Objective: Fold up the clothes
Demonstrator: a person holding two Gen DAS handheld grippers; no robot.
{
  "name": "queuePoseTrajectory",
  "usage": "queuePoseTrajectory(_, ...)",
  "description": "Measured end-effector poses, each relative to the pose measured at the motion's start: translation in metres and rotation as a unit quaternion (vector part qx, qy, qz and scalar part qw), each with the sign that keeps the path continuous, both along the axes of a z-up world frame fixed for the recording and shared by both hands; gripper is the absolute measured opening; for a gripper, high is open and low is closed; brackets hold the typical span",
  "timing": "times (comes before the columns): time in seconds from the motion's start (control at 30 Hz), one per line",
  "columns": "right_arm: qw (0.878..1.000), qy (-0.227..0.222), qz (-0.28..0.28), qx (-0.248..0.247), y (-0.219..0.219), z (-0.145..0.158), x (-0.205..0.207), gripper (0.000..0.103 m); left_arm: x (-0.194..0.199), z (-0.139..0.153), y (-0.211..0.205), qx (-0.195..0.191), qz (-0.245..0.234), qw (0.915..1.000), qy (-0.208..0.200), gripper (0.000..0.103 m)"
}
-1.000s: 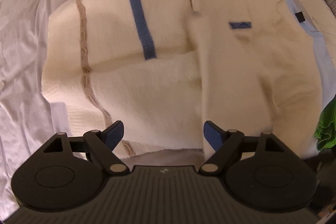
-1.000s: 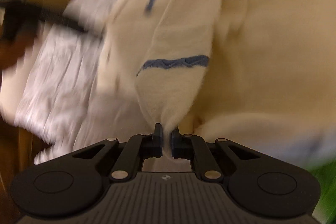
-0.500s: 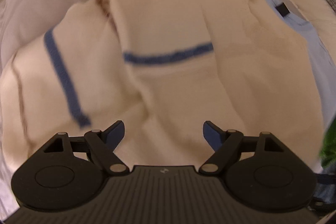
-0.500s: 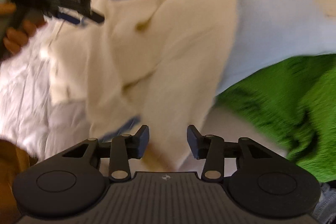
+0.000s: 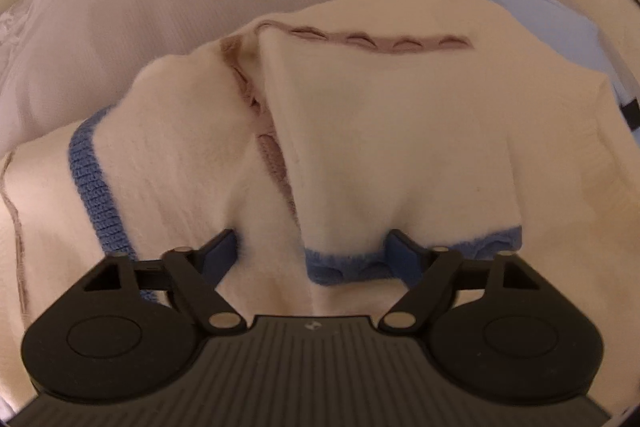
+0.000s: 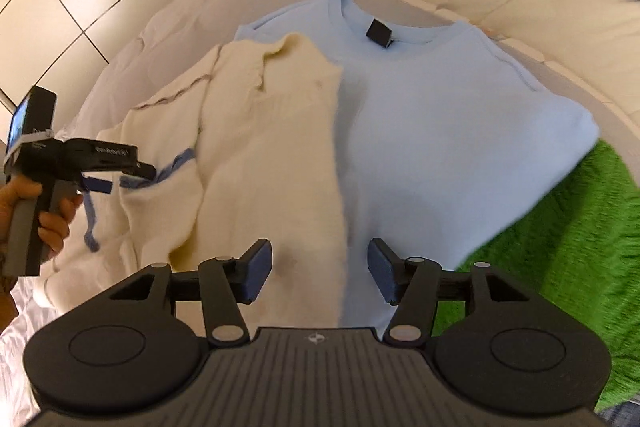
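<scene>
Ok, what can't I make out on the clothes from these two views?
- Cream sweater: near hem hidden behind the left gripper body, left wrist view.
- Light blue shirt: its left part lies under the sweater, right wrist view.
- Green garment: cut off by the right edge, blurred.

Sweater (image 6: pixel 272 155) overlapping T-shirt's (image 6: pixel 452 115) left side, towel (image 6: pixel 560 247) at right.

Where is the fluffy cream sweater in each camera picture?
Left wrist view: the cream sweater fills the middle, folded, its blue cuff between the left gripper's closing jaws.
Right wrist view: it lies left of centre, overlapping the light blue T-shirt.
Shared landmark: that T-shirt, peeking out at the left wrist view's right edge.
</scene>
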State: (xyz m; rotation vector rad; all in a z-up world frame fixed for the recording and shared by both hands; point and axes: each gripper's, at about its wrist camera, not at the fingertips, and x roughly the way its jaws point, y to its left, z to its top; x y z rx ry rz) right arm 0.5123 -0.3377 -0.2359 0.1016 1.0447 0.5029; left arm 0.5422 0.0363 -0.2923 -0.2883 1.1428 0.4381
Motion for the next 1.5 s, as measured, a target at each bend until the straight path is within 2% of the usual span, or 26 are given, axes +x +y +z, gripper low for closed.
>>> queuePoseTrajectory(0.07,1.0,-0.001,-0.006,0.001,0.008,-0.003,0.002,0.053,-0.005,0.002,-0.006,0.016,-0.014,0.9998,-0.006,0.046)
queuePoseTrajectory(0.1,1.0,0.0,-0.008,0.001,0.012,-0.005,0.004,0.038,-0.008,0.003,-0.008,0.021,-0.018,0.9996,-0.009,0.04)
queuePoseTrajectory(0.13,1.0,0.004,-0.009,-0.001,0.015,-0.006,0.007,0.029,-0.012,0.005,-0.007,0.021,-0.021,0.9994,-0.014,0.032)
queuePoseTrajectory(0.17,1.0,0.006,-0.01,-0.002,0.017,-0.006,0.009,0.026,-0.016,0.008,-0.005,0.017,-0.021,0.9994,-0.02,0.027)
queuePoseTrajectory(0.2,1.0,0.005,-0.009,0.001,0.017,-0.006,0.01,0.019,-0.02,0.01,-0.002,0.013,-0.022,0.9993,-0.027,0.026)
queuePoseTrajectory(0.23,1.0,0.005,-0.008,0.006,0.019,-0.007,0.013,0.019,-0.024,0.012,0.001,0.007,-0.022,0.9992,-0.033,0.026)
queuePoseTrajectory(0.3,1.0,0.001,-0.008,0.017,0.02,-0.008,0.018,0.019,-0.026,0.009,0.007,-0.008,-0.016,0.9994,-0.03,0.036)
queuePoseTrajectory(0.33,1.0,0.002,-0.013,0.022,0.02,-0.009,0.02,0.02,-0.024,0.006,0.009,-0.013,-0.008,0.9996,-0.023,0.053)
queuePoseTrajectory(0.37,0.999,0.009,-0.021,0.031,0.02,-0.011,0.024,0.023,-0.021,0.002,0.009,-0.013,0.0,0.9998,-0.016,0.06)
queuePoseTrajectory(0.43,0.998,0.023,-0.037,0.045,0.02,-0.018,0.03,0.026,-0.013,-0.003,0.003,-0.006,0.006,0.9999,-0.009,0.061)
queuePoseTrajectory(0.47,0.998,0.028,-0.044,0.047,0.021,-0.021,0.032,0.027,-0.009,-0.004,-0.002,0.004,0.002,1.0,-0.007,0.056)
queuePoseTrajectory(0.5,0.998,0.029,-0.046,0.044,0.023,-0.022,0.033,0.025,-0.007,-0.001,-0.007,0.014,-0.004,0.9998,-0.01,0.039)
queuePoseTrajectory(0.53,0.998,0.028,-0.048,0.037,0.024,-0.022,0.032,0.017,-0.008,0.004,-0.009,0.021,-0.006,0.9997,-0.015,0.023)
queuePoseTrajectory(0.57,0.998,0.027,-0.05,0.033,0.026,-0.021,0.032,0.014,-0.009,0.008,-0.012,0.028,-0.008,0.9994,-0.02,0.016)
queuePoseTrajectory(0.7,0.998,0.007,-0.043,0.047,0.027,0.005,0.019,0.01,-0.043,0.04,-0.001,-0.006,0.03,0.9961,-0.082,0.011)
queuePoseTrajectory(0.83,0.996,-0.052,-0.001,0.069,0.043,0.055,-0.009,0.009,-0.097,0.093,0.007,-0.002,0.068,0.9869,-0.147,0.01)
queuePoseTrajectory(0.97,0.988,-0.099,0.051,0.108,0.07,0.108,-0.04,0.009,-0.185,0.159,0.015,0.014,0.12,0.9705,-0.208,0.01)
queuePoseTrajectory(1.03,0.981,-0.12,0.079,0.127,0.085,0.134,-0.06,0.009,-0.241,0.194,0.021,0.031,0.151,0.9591,-0.237,0.01)
queuePoseTrajectory(1.07,0.977,-0.131,0.093,0.139,0.092,0.147,-0.071,0.009,-0.269,0.211,0.022,0.044,0.167,0.9524,-0.251,0.006)
queuePoseTrajectory(1.2,0.953,-0.177,0.151,0.192,0.128,0.202,-0.123,0.009,-0.404,0.29,0.01,0.128,0.222,0.9139,-0.315,0.005)
queuePoseTrajectory(1.27,0.94,-0.19,0.183,0.216,0.15,0.223,-0.154,0.009,-0.464,0.318,0.001,0.159,0.247,0.8976,-0.329,0.005)
queuePoseTrajectory(1.3,0.933,-0.193,0.199,0.228,0.16,0.232,-0.17,0.009,-0.491,0.326,-0.003,0.175,0.257,0.8925,-0.326,0.001)
queuePoseTrajectory(1.37,0.919,-0.2,0.23,0.25,0.183,0.249,-0.207,0.009,-0.544,0.334,-0.011,0.2,0.28,0.8818,-0.322,0.0)
queuePoseTrajectory(1.5,0.892,-0.213,0.29,0.273,0.23,0.274,-0.285,0.009,-0.651,0.338,-0.023,0.225,0.338,0.856,-0.32,0.0)
